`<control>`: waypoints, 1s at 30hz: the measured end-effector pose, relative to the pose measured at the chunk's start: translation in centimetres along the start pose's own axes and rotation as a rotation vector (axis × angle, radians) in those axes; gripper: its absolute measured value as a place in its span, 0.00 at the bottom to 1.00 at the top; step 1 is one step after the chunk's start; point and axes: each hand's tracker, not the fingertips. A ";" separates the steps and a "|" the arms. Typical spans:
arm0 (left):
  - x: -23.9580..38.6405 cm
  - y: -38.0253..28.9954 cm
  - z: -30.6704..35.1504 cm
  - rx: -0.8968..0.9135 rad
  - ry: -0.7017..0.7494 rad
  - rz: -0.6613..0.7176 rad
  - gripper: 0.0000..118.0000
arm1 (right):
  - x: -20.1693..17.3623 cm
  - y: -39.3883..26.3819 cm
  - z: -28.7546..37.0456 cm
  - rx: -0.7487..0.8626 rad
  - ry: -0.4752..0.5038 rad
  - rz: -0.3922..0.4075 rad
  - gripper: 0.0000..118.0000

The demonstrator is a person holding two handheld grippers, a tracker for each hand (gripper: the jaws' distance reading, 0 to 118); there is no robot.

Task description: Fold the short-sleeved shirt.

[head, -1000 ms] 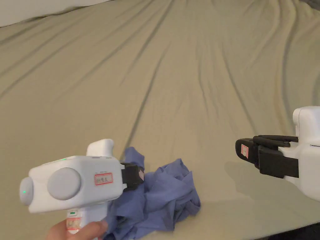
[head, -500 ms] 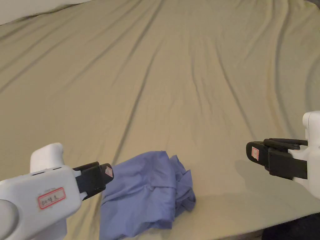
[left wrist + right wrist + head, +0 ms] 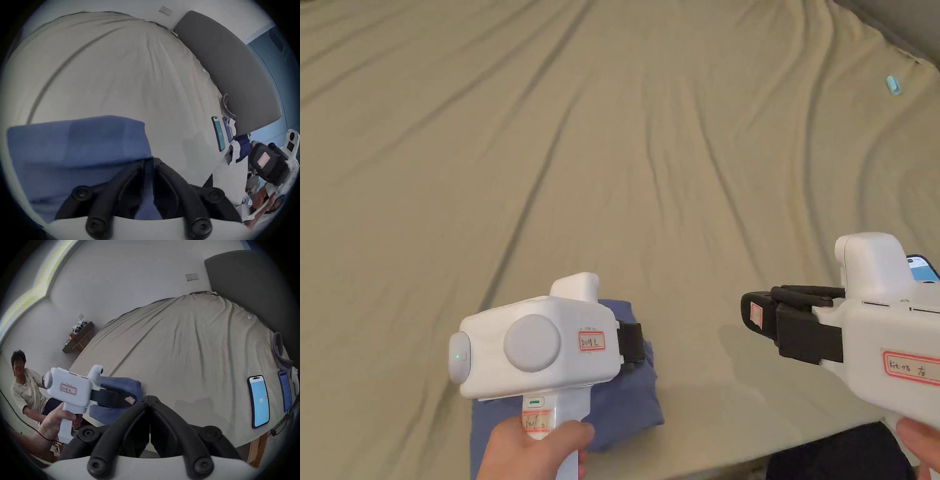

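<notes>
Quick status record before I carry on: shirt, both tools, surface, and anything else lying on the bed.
shirt: blue short-sleeved shirt, a compact bundle with flat top in the left gripper view, near the front edge of the bed
left tool: jaws together, over the shirt; contact with the cloth cannot be told
right tool: jaws together, holding nothing, over bare sheet to the right of the shirt
surface: beige bed sheet, wrinkled
other items: two phones near the right edge; small light-blue object far right

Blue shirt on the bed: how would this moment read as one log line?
shirt: folded bundle on bed | left gripper: shut, over shirt | right gripper: shut, empty, beside shirt
</notes>
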 end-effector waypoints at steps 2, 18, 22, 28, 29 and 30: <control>-0.6 -0.3 3.2 0.049 -0.061 0.033 0.09 | -0.9 0.4 -0.4 -0.001 0.015 0.022 0.02; -12.5 -6.6 18.6 0.264 0.109 0.145 0.09 | -9.5 -3.4 -17.7 -0.377 -0.076 0.302 0.02; -16.5 -6.2 15.9 0.183 -0.160 0.226 0.52 | -7.2 -1.9 -17.4 -0.356 0.057 0.131 0.02; -23.4 -4.6 8.6 0.062 -0.451 0.382 0.84 | -5.4 -1.5 -17.7 -0.371 0.139 0.104 0.02; -23.4 -4.1 7.5 0.053 -0.439 0.381 0.84 | -5.3 -1.6 -17.8 -0.373 0.150 0.097 0.02; -23.0 -3.8 6.3 0.027 -0.435 0.370 0.84 | -5.1 -1.6 -17.8 -0.375 0.157 0.092 0.02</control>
